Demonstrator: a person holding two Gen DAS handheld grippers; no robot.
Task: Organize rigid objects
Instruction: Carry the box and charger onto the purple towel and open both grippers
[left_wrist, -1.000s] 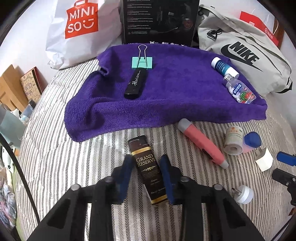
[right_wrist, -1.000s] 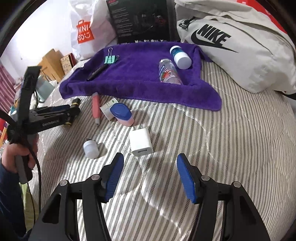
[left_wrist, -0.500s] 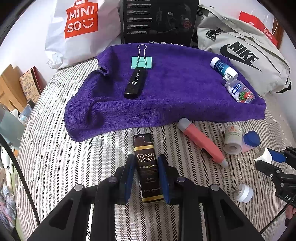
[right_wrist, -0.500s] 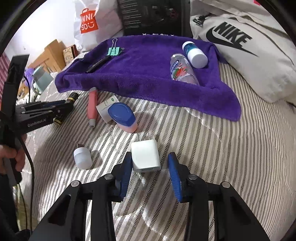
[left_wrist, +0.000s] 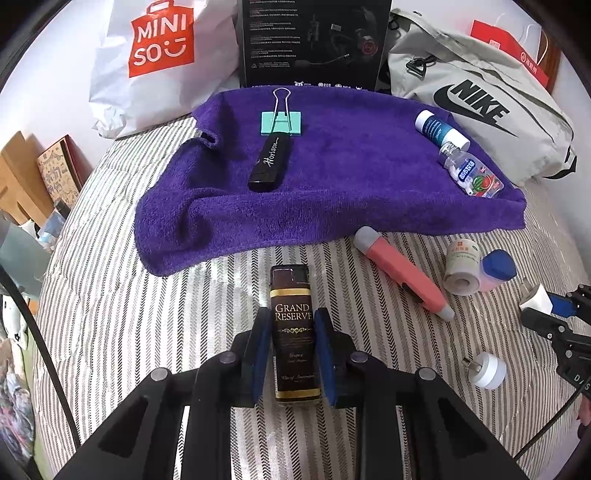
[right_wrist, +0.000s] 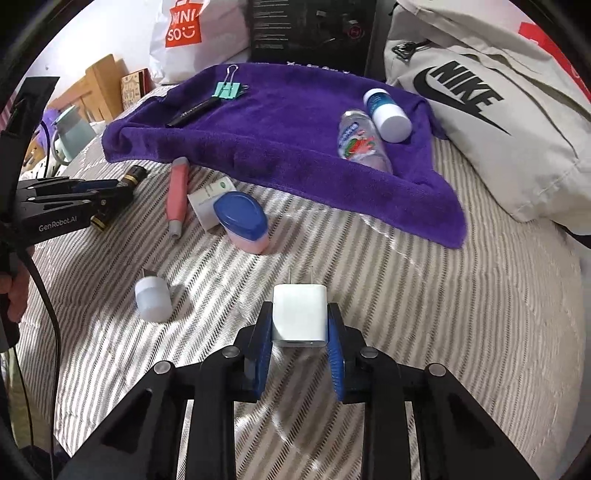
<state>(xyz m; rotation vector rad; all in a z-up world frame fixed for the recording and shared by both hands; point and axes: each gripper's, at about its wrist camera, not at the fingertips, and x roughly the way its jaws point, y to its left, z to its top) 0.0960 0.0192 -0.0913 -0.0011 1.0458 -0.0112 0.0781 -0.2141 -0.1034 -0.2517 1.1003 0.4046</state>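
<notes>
My left gripper (left_wrist: 291, 325) is shut on a dark brown "Grand Reserve" lighter (left_wrist: 293, 332) on the striped bedcover, just in front of the purple towel (left_wrist: 332, 192). My right gripper (right_wrist: 299, 314) is shut on a white plug charger (right_wrist: 300, 317), prongs pointing away. On the towel lie a teal binder clip (left_wrist: 281, 120), a black "Horizon" case (left_wrist: 271, 164), a small clear bottle (left_wrist: 471, 175) and a blue-and-white tube (left_wrist: 439, 129). Loose on the bedcover: a pink utility knife (left_wrist: 402, 273), a white roll box (left_wrist: 461, 267), a blue-capped pink container (left_wrist: 496, 269), a small white plug (left_wrist: 485, 369).
A Miniso bag (left_wrist: 162, 55), a black box (left_wrist: 314, 40) and a grey Nike bag (left_wrist: 480, 110) stand behind the towel. The bed's left edge drops to boxes and clutter (left_wrist: 33, 177). The left gripper shows in the right wrist view (right_wrist: 74, 206).
Both grippers have closed from open: the left on the lighter, the right on the white charger. The right gripper moved forward to the charger and came into the left wrist view.
</notes>
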